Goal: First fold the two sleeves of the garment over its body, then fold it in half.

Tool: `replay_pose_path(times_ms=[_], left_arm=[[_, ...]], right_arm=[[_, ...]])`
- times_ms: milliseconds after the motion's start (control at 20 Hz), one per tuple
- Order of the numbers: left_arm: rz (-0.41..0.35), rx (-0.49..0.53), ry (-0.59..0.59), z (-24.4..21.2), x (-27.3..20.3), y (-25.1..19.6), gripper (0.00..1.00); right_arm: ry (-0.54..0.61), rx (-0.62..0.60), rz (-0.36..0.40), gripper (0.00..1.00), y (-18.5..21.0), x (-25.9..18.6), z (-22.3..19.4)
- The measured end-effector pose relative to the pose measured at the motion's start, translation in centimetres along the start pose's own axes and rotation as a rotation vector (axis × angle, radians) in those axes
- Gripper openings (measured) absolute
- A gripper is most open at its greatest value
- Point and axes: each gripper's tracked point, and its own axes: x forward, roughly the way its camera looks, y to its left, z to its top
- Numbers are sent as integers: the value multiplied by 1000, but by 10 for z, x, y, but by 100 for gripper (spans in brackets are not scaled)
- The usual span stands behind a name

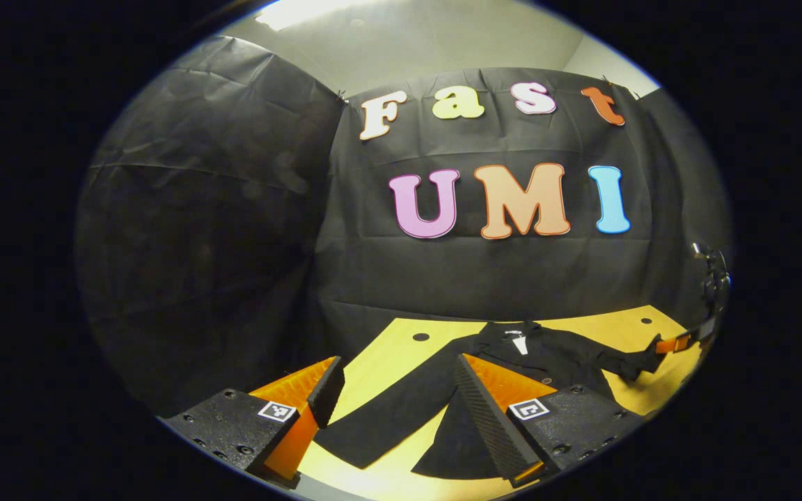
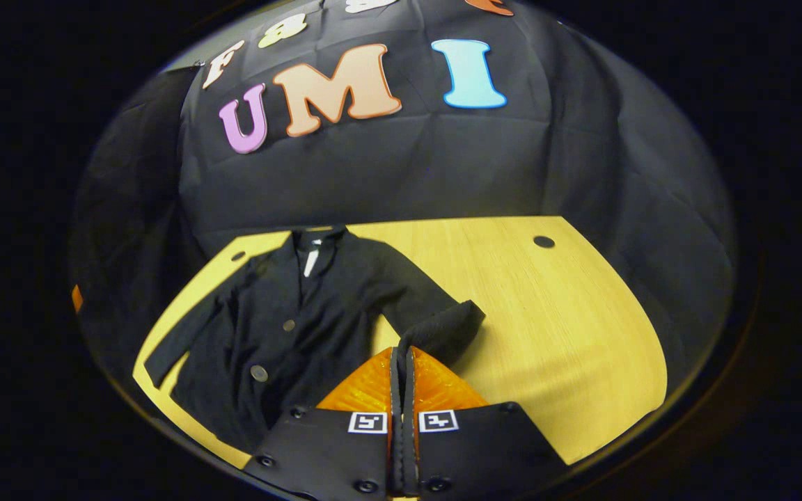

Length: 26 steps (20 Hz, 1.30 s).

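Garment: dark woven button-front jacket point(image 2: 282, 313) with round buttons, lying flat across the table toward its back edge.
Table: pale wood-grain top point(image 2: 554, 313) with rounded corners.
Left sleeve: point(image 1: 394, 410) straight and flat, toward the near edge.
Right sleeve: cuff point(image 2: 443, 327) lifted, bunched.
Left gripper: point(image 1: 397, 396) fingers wide apart, holding nothing, above the left sleeve.
Right gripper: point(image 2: 402, 362) fingers pinched together on the right sleeve cuff.

place: recording booth | signs: black cloth walls point(image 1: 234, 209) (draped), bare wooden table point(image 2: 568, 313)
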Motion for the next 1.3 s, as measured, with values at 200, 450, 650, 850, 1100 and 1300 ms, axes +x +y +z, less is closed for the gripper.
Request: replay_pose_path(times_ms=[200, 450, 650, 850, 1100, 1300], left_arm=[[-48, -31, 22, -7, 24, 12, 96], [-73, -69, 45, -16, 49, 27, 94], [-85, -44, 63, -23, 61, 36, 92], [-76, -58, 87, -31, 68, 45, 93], [-57, -64, 133, -50, 75, 55, 92], [-58, -54, 212, -79, 72, 59, 94]], right_arm=[[-84, -45, 23, 2, 50, 12, 61], [-167, -81, 96, 2, 121, 38, 122], [-221, -134, 155, 2, 180, 58, 161], [-222, -194, 239, 2, 238, 85, 175], [-173, -268, 318, 2, 305, 130, 159], [-124, -293, 361, 2, 346, 174, 141]])
